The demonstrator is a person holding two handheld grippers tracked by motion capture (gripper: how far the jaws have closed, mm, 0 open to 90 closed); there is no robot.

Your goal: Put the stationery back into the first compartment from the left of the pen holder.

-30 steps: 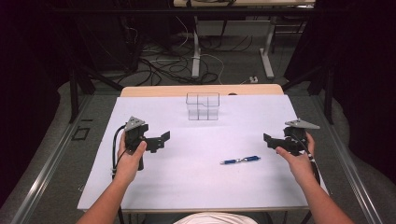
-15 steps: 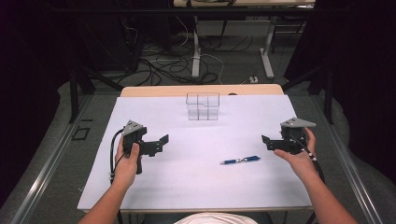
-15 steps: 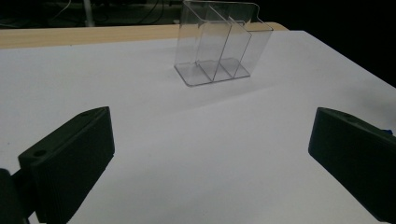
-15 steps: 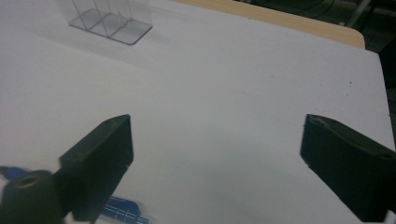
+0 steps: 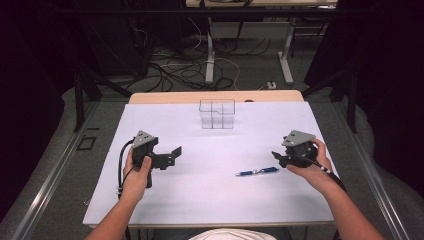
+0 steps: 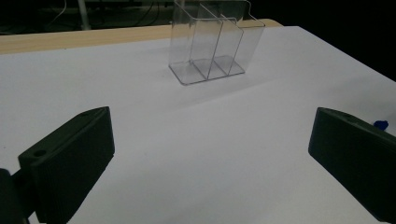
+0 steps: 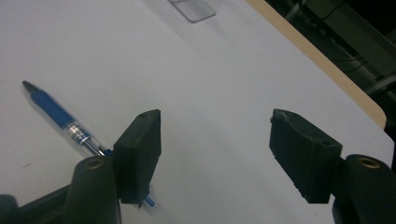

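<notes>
A blue pen (image 5: pixel 257 172) lies on the white table (image 5: pixel 210 195), right of centre; in the right gripper view the pen (image 7: pixel 60 119) runs behind the left jaw. My right gripper (image 5: pixel 278 157) is open just right of the pen's end, with nothing between its jaws (image 7: pixel 215 135). A clear plastic organizer (image 5: pixel 217 114) with compartments stands at the back middle, empty as seen in the left gripper view (image 6: pixel 212 42). My left gripper (image 5: pixel 172 156) is open at the table's left, pointing right, its jaws wide apart (image 6: pixel 210 158) over bare table.
The table's wooden back edge (image 5: pixel 215 96) shows beyond the white surface. Cables (image 5: pixel 170 70) and desk legs (image 5: pixel 210 50) lie on the floor behind. The pen's blue tip (image 6: pixel 380 124) peeks past the left gripper's right jaw.
The right gripper has drifted slightly left toward the pen's end. The left gripper has shifted slightly down and left. The pen and organizer have not moved.
</notes>
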